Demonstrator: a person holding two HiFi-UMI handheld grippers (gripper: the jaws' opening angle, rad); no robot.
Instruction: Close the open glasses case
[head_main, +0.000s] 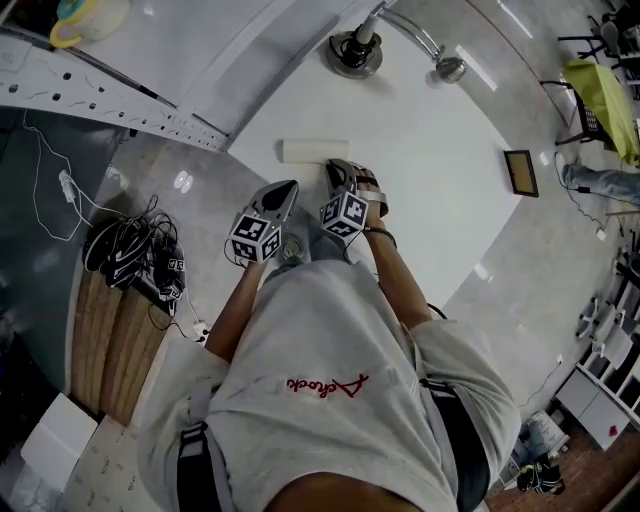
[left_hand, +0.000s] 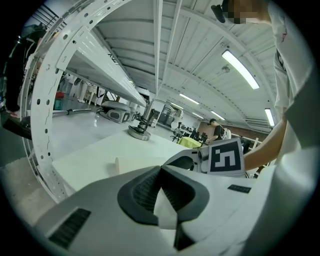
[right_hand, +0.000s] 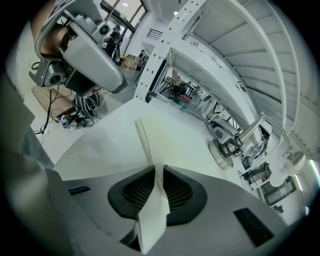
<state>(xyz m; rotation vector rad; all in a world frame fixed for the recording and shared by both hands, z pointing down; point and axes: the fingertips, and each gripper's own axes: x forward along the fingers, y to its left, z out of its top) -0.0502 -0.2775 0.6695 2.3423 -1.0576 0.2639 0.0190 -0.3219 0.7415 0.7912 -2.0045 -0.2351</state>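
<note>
A cream glasses case (head_main: 313, 150) lies on the white round table (head_main: 430, 140), near its front edge. My right gripper (head_main: 341, 176) reaches down onto the case's right end. In the right gripper view a thin white flap, the case lid (right_hand: 146, 142), runs edge-on between the two dark pads (right_hand: 136, 192), and the right gripper (right_hand: 159, 171) is shut on it. My left gripper (head_main: 289, 188) hovers just left of the right one, off the case, its jaws meeting at the tips with nothing held. From the left gripper (left_hand: 160, 169) view the case (left_hand: 116, 165) shows ahead as a small cream end.
A round metal stand base (head_main: 353, 52) with a curved arm stands at the table's far side. A small dark framed panel (head_main: 521, 172) lies at the right. Cables and a power strip (head_main: 135, 255) lie on the floor at left. A white perforated beam (head_main: 110, 95) runs along the left.
</note>
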